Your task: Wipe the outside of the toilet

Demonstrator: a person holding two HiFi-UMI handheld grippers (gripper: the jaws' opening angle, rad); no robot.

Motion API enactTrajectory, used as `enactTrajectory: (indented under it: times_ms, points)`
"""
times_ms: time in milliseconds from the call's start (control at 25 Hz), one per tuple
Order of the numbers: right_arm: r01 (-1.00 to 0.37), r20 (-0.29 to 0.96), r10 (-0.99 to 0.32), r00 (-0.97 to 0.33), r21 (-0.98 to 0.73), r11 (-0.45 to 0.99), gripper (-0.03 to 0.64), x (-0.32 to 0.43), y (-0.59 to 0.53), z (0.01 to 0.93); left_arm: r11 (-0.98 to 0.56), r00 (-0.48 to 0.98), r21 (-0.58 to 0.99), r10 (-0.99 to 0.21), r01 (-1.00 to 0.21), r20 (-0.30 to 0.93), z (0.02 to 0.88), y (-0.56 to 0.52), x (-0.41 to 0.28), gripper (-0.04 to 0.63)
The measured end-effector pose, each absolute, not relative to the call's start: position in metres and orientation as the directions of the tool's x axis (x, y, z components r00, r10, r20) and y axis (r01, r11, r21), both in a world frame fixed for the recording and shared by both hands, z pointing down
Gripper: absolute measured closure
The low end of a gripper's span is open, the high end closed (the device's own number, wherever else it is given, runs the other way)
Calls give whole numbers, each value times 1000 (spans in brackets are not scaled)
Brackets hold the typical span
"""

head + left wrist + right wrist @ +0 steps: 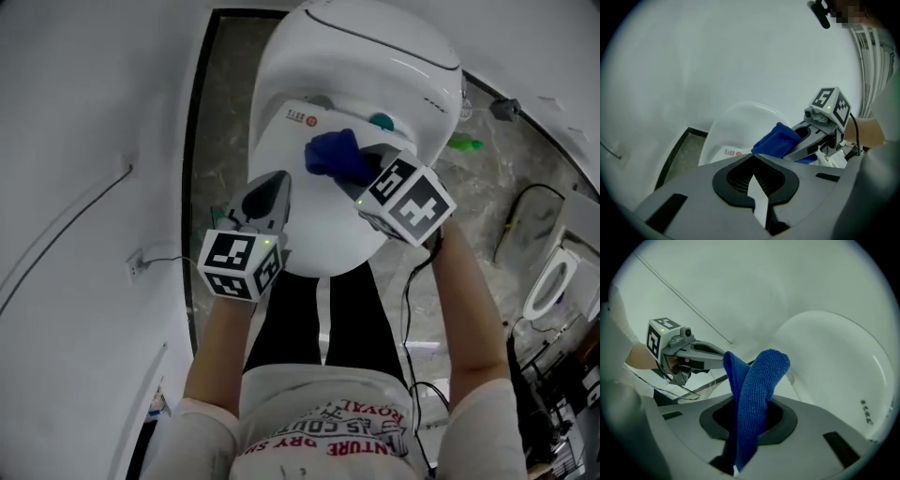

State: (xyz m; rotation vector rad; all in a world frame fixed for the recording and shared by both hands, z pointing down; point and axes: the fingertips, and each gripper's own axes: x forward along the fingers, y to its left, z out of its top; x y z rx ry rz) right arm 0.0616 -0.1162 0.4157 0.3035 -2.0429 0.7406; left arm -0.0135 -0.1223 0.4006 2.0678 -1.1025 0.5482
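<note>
Head view looked steeply down past the person's black trousers (292, 319) to the white toilet (323, 234). The left gripper (279, 180) was over the toilet's front left edge, jaws pressed together with nothing in them. The right gripper (367, 176) was over the toilet's right side, jaws clamped on a blue cloth (333, 155), which was bunched against the toilet's top just right of its small red label (298, 117). Left of the toilet ran a marbled grey floor (225, 94).
</note>
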Motion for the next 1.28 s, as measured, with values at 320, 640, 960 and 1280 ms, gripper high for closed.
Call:
enactTrajectory:
  times_ms: [320,640,960,1280]
  points:
    - [-671,750,-294,-593,-257,696,534,196,-171,356,-516,618,370,-474,-772,628,385,-159,108,591]
    - [-801,713,-498,-494,-151,579,534,303,-240,341,-545,607,323,-492,-774,624,369,-205,185,591]
    - [-767,736,-502,-455,-37,641,534,323,-271,404,-538,575,295,-483,-790,660,396,-206,207,591]
    - [-768,746,-461,-481,-105,631,534,341,-250,445,-542,581,320,-422,-777,696,439,-176,221,591]
